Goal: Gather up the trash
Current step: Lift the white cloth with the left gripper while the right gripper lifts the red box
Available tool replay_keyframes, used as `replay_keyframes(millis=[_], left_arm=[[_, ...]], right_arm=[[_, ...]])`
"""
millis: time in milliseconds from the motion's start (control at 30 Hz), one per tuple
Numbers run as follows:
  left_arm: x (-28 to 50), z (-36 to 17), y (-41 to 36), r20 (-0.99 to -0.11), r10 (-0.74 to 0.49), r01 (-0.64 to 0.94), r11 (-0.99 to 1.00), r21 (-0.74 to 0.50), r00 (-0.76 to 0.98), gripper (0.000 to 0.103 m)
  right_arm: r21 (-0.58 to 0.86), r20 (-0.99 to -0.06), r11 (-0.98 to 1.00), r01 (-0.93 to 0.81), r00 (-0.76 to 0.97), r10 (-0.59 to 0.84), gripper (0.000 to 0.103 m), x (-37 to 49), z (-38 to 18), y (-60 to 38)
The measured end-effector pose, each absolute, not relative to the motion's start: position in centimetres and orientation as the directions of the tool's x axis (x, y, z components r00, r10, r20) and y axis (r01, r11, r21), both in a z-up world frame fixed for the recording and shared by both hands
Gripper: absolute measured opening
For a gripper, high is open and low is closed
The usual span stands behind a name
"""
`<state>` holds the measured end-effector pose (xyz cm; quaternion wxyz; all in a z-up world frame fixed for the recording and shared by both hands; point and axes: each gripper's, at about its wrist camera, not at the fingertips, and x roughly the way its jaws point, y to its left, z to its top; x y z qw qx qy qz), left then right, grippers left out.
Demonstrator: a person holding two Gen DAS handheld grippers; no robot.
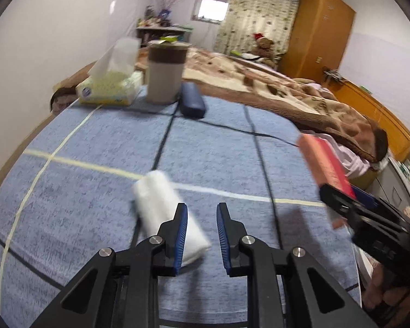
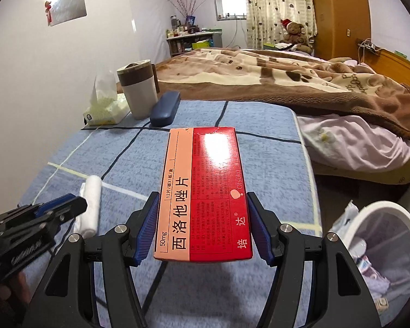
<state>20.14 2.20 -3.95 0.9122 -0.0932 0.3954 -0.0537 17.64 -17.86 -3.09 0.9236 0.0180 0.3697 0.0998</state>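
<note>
My right gripper (image 2: 202,194) is shut on a red and pink medicine box (image 2: 202,191), held flat above the blue checked table cloth (image 2: 273,164). The left wrist view shows the same box (image 1: 322,161) and gripper at the right edge. A white rolled-up wad (image 1: 161,207) lies on the cloth, partly under the left finger of my left gripper (image 1: 201,205). Its jaws stand close together with nothing pressed between the pads. In the right wrist view the left gripper's tips (image 2: 76,205) sit beside the wad (image 2: 91,205). A lined bin (image 2: 388,205) with trash in it stands low at the right.
At the table's far end stand a tissue box (image 1: 109,90), a beige and brown cup (image 1: 165,73) and a dark blue case (image 1: 192,104). A bed with a brown blanket (image 2: 300,82) runs along the right. A person's hand (image 1: 380,287) holds the right gripper.
</note>
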Motion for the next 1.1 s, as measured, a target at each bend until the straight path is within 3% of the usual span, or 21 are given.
replay_keyframes(millis=[67,200,400,600,633,700,800,1100], left_arm=[[20.1,-4.3,3.0,-0.718,-0.131,-0.017,0.981,-0.195,0.684,0.024],[20.6,-5.2,3.5,-0.737,-0.115,-0.04,0.981,-0.189,0.666,0.052],[21.9,-6.7,3.3,-0.772,-0.096,-0.06,0.983,-0.171,0.628,0.053],[22.9,-7.9,3.0,-0.787,-0.067,-0.068,0.988,-0.138,0.614,0.052],[23.0,-7.8,2.8,-0.786,-0.066,-0.058,0.99,-0.129,0.615,0.049],[23.1,-7.8,2.4,-0.785,-0.093,-0.032,0.989,-0.142,0.613,0.034],[22.9,-7.5,2.1,-0.775,-0.087,-0.019,0.992,-0.127,0.626,0.026],[20.8,-5.2,0.8,-0.725,-0.147,0.049,0.987,-0.154,0.672,0.024]], right_arm=[[0.11,-0.678,0.978,-0.176,0.707,0.203,0.063,17.6,-3.1,-17.8],[0.116,-0.676,0.975,-0.187,0.705,0.215,0.063,17.7,-3.3,-17.6],[0.128,-0.681,0.972,-0.199,0.695,0.232,0.063,18.4,-3.9,-17.4],[0.132,-0.687,0.969,-0.208,0.686,0.241,0.063,18.2,-4.3,-17.3],[0.131,-0.687,0.969,-0.209,0.685,0.241,0.063,18.3,-4.4,-17.3],[0.133,-0.686,0.969,-0.21,0.685,0.243,0.063,18.2,-4.4,-17.2],[0.137,-0.686,0.969,-0.207,0.685,0.244,0.063,18.1,-4.4,-17.3],[0.141,-0.667,0.972,-0.186,0.708,0.232,0.063,16.9,-3.4,-18.2]])
